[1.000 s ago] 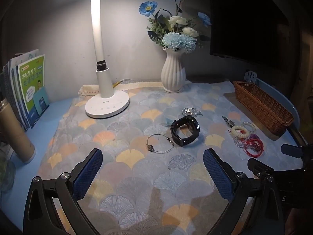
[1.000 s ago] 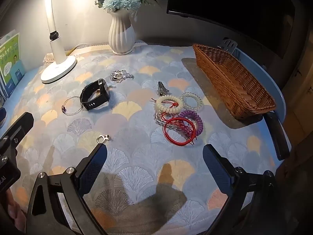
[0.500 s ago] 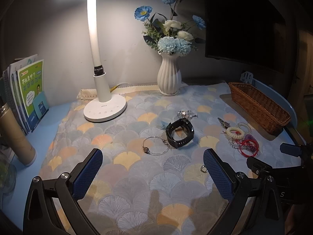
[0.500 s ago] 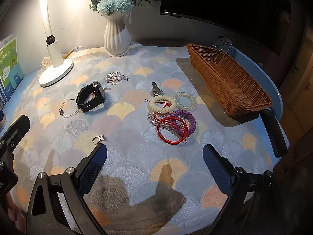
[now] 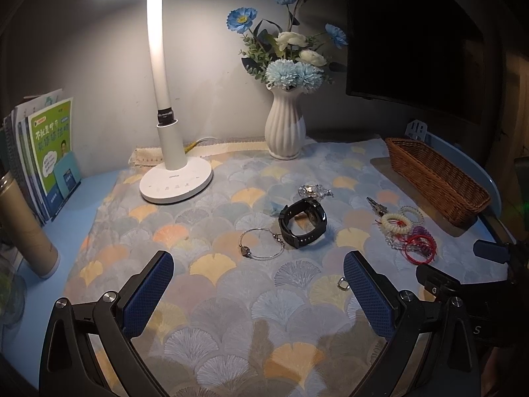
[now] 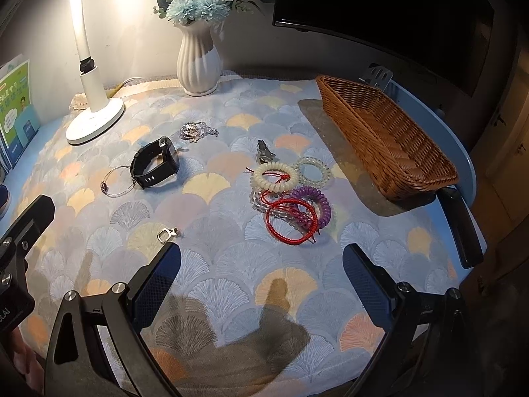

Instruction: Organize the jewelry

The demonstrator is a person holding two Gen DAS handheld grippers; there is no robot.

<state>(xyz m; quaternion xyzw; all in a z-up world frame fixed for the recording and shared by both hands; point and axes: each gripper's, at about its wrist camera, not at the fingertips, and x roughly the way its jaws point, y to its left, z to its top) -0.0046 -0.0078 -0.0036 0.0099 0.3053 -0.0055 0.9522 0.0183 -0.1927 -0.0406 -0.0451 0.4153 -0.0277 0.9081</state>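
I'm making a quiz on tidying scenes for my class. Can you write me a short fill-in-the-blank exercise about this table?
1. The wicker basket holds ____ pieces of jewelry.
2. The black watch lies beside a thin silver ____.
3. The flowers stand in a white ____.
4. Both the left gripper and the right gripper have their fingers ____.

Missing words: no; bracelet; vase; open

A woven wicker basket (image 6: 390,139), a matt embroidered tablecloth (image 6: 231,264), a glossy ribbed ceramic vase (image 5: 285,129), a thin shiny metal bangle (image 5: 262,248) and a matt black rubbery watch (image 6: 155,162) are seen.
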